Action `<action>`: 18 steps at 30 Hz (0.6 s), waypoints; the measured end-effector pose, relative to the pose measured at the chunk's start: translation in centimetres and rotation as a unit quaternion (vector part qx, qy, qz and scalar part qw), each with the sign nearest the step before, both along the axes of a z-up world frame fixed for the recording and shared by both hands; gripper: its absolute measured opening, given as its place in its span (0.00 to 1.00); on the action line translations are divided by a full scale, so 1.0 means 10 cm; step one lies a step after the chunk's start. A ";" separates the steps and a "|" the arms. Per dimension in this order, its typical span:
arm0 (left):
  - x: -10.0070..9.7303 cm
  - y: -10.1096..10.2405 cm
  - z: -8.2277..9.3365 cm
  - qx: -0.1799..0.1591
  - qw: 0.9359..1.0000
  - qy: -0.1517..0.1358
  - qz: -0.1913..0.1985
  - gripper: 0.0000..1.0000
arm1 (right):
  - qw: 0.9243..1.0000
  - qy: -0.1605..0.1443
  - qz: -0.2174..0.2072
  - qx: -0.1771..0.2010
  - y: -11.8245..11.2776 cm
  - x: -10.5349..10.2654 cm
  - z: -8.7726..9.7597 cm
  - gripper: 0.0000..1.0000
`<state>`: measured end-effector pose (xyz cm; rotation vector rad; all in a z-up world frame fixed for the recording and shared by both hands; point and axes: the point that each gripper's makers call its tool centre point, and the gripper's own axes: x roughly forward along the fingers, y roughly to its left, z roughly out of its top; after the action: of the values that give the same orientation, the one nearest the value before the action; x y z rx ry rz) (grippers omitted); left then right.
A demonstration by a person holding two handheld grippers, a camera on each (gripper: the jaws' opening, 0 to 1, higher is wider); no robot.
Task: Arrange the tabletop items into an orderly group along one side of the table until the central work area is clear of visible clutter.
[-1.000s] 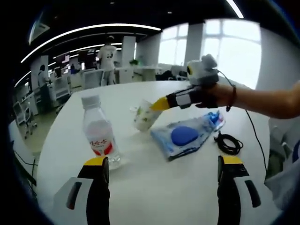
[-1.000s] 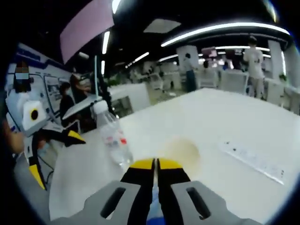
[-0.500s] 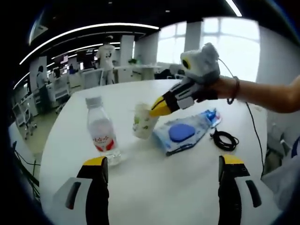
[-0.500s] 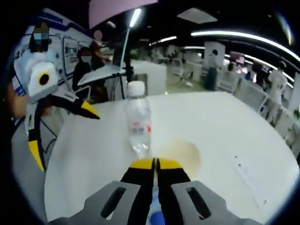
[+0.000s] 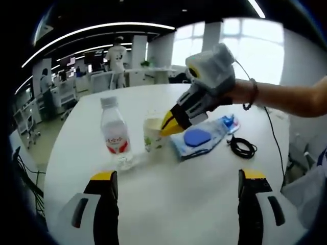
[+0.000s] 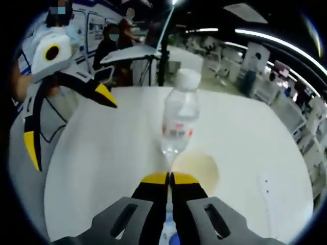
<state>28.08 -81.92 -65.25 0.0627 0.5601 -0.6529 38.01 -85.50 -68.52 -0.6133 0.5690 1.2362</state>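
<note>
1. Right gripper (image 5: pixel 168 124): jaws pinched narrow on the rim of a paper cup (image 5: pixel 153 133), at table centre in the left gripper view.
2. Left gripper (image 5: pixel 176 184): jaws spread wide, holding nothing, at 6 o'clock of the cup.
3. Water bottle (image 5: pixel 115 138): upright, capped, just beside the cup at its 9 o'clock.
4. Blue wipes pack (image 5: pixel 200 137): flat, at the cup's 3 o'clock.
5. Black cable (image 5: pixel 241 148): coiled, at 3 o'clock of the pack.
6. Table (image 5: pixel 168 204): white, round.
7. Progress, judged: items cluster loosely mid-table; shifting them to one edge remains.
</note>
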 end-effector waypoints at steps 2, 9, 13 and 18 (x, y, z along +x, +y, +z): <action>0.00 0.01 0.01 0.000 1.000 -0.002 0.000 0.97 | 1.000 -0.001 0.004 -0.005 0.02 0.00 -0.02 0.00; -0.02 0.04 0.00 -0.003 1.000 0.000 0.002 0.97 | 1.000 -0.007 0.014 -0.025 0.03 0.00 -0.09 0.00; -0.04 0.05 0.00 -0.002 1.000 0.001 0.001 0.97 | 1.000 -0.006 0.015 -0.026 0.04 0.00 -0.09 0.00; -0.05 0.07 0.00 -0.003 1.000 0.002 0.005 0.96 | 0.999 -0.004 0.020 -0.025 0.08 -0.03 -0.09 0.00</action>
<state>27.61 -81.18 -65.25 0.0532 0.5628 -0.6458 37.69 -84.66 -69.38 -0.6737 0.5838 1.2603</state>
